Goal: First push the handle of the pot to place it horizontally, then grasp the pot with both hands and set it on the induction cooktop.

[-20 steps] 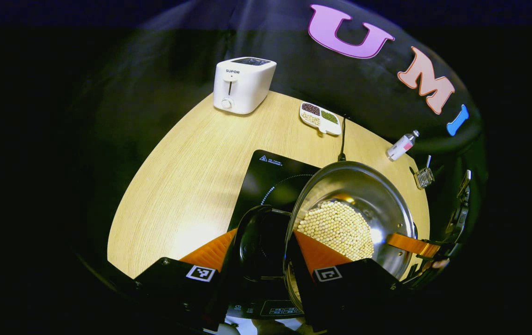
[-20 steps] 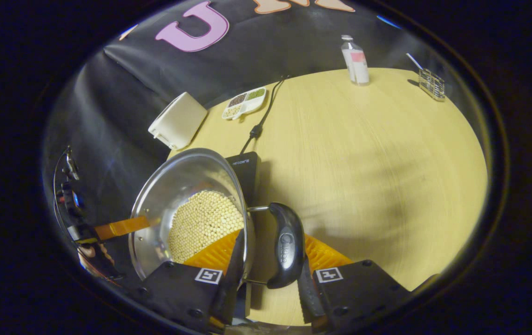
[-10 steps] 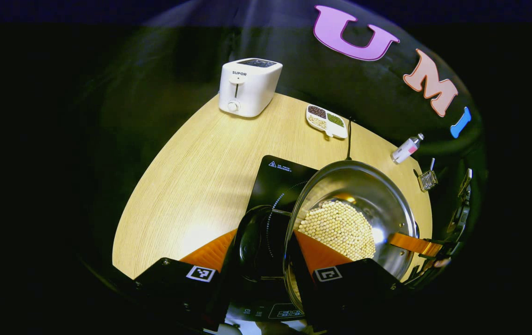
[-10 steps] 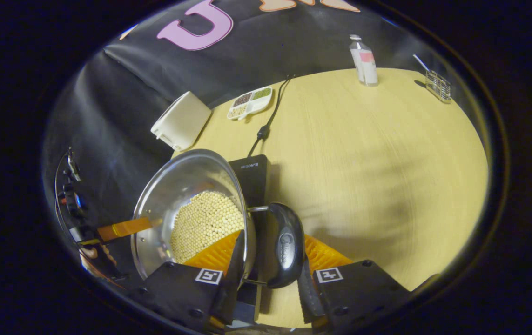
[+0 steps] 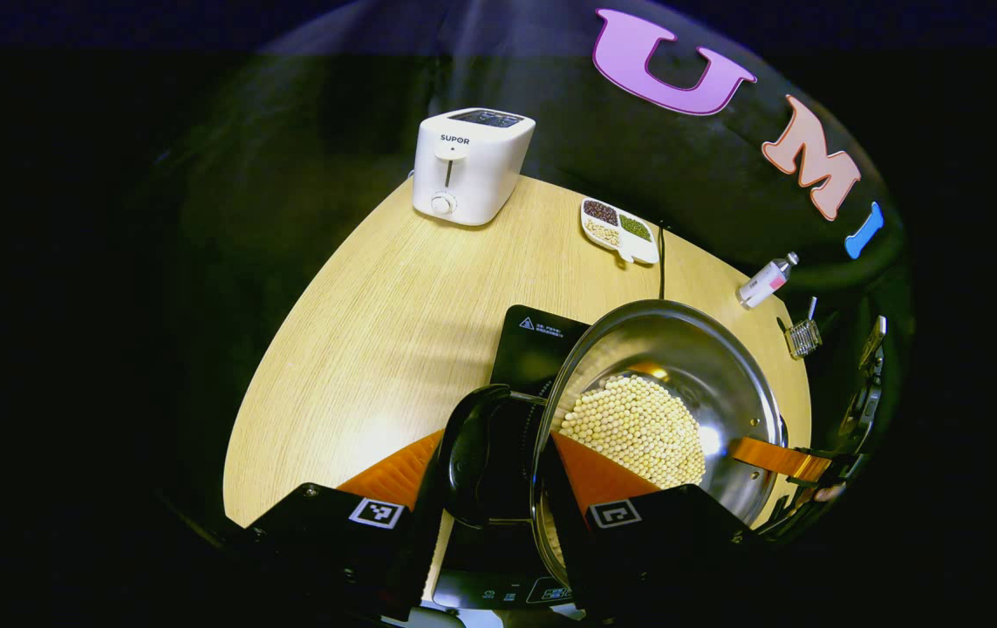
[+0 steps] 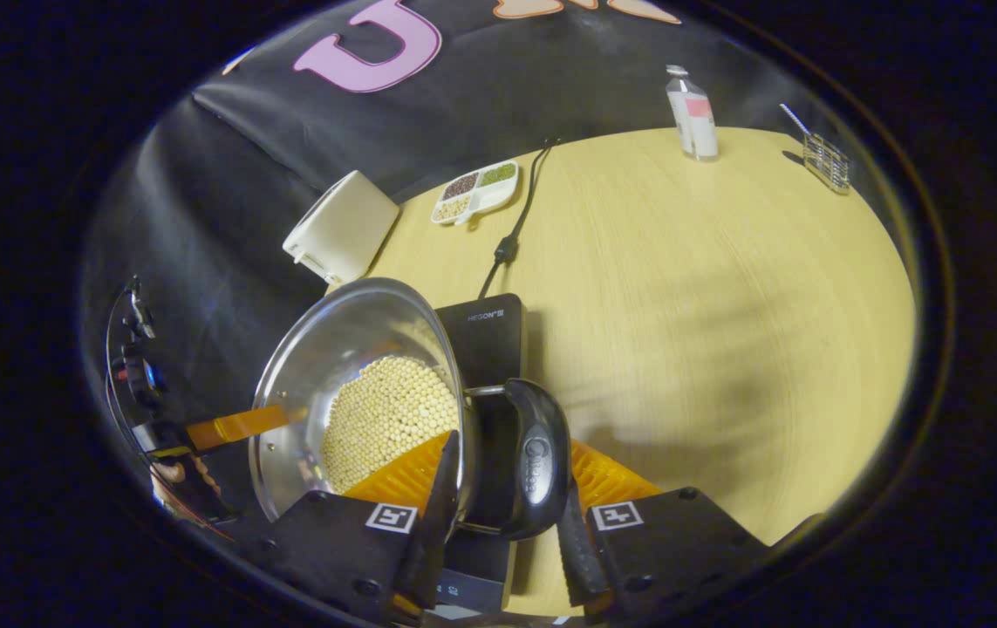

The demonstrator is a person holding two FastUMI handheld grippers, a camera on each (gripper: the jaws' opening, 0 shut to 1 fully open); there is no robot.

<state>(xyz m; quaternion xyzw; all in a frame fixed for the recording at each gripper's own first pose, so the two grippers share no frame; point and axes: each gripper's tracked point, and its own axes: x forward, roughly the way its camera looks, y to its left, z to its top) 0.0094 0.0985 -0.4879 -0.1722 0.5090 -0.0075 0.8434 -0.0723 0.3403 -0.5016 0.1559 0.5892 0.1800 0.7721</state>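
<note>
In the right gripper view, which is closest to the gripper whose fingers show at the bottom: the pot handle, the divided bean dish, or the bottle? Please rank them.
Measured from the right gripper:
1. Pot handle: between the fingers, at the pot's rim.
2. Bean dish: far side of the table, beside the white toaster.
3. Bottle: upright at the table's far edge, toward the upper right.

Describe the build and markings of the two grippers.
Each gripper, the left gripper and the right gripper, has two black blocky finger mounts, each bearing a small square black-and-white coded tag, with ribbed pads on the fingers. No sleeve is clearly visible.
</note>
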